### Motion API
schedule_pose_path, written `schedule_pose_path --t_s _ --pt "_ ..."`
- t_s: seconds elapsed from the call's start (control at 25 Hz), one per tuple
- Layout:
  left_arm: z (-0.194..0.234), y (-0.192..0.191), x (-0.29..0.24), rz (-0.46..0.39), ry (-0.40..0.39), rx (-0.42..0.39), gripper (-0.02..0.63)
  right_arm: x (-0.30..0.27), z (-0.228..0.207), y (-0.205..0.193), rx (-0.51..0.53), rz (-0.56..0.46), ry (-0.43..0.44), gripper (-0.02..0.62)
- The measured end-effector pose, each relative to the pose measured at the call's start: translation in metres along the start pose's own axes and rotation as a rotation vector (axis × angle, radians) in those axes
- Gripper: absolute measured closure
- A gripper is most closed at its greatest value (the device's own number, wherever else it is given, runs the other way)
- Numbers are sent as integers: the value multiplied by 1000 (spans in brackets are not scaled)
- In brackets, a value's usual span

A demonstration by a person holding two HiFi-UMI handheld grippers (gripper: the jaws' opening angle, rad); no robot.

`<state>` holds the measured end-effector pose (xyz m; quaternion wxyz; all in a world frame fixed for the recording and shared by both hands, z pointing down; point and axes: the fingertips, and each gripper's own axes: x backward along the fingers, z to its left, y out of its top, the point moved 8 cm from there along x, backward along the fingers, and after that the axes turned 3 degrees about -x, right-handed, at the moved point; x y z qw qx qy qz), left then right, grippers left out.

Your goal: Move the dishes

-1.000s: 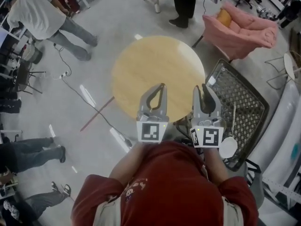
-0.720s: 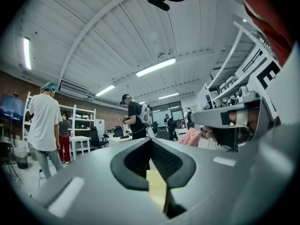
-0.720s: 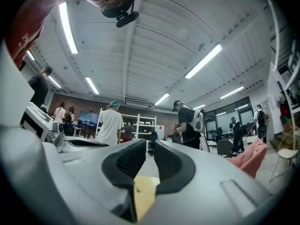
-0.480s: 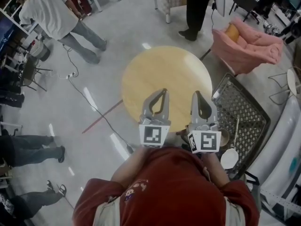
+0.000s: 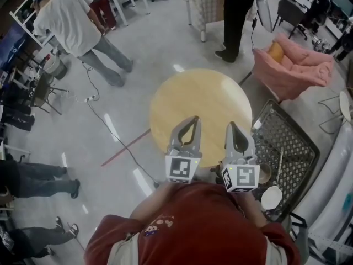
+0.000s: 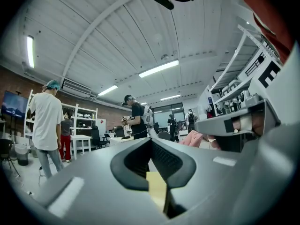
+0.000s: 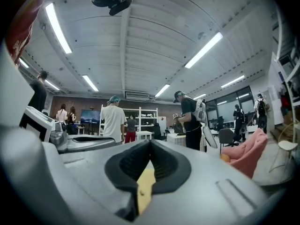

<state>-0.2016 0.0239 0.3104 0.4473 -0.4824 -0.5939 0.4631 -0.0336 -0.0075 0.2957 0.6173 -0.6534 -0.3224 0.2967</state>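
Holds left hand-held gripper (image 5: 193,119) clenched and empty, level over the near edge of the round wooden bench (image 5: 193,95). Holds right hand-held gripper (image 5: 230,125) just beside it, jaws just closed on nothing. Finds the dishes off to the right: small bowl (image 5: 265,174) and white dish (image 5: 271,197) in the black mesh rack (image 5: 292,142).

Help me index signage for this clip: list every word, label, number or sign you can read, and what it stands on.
No text reads clearly in any view.
Left hand-held gripper, cube: square black-and-white marker, no letters.
Right hand-held gripper, cube: the same kind of marker, no letters.
Red shirt print: too blurred to read.
Wall screen: too small to read.
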Motion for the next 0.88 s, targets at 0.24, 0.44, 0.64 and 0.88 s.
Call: schedule_pose_path --t_s 0.24,0.44,0.64,0.88 --pt "4 4 -2 -12 14 19 600 -1 -4 12 17 -17 -6 594" --pt "3 8 0 -31 12 2 598 1 -3 17 27 -25 1 594" --pt "-1 9 3 -35 10 8 600 6 0 18 41 -31 13 594" --pt "-11 1 6 -8 -10 0 598 11 -1 14 35 -16 7 594"
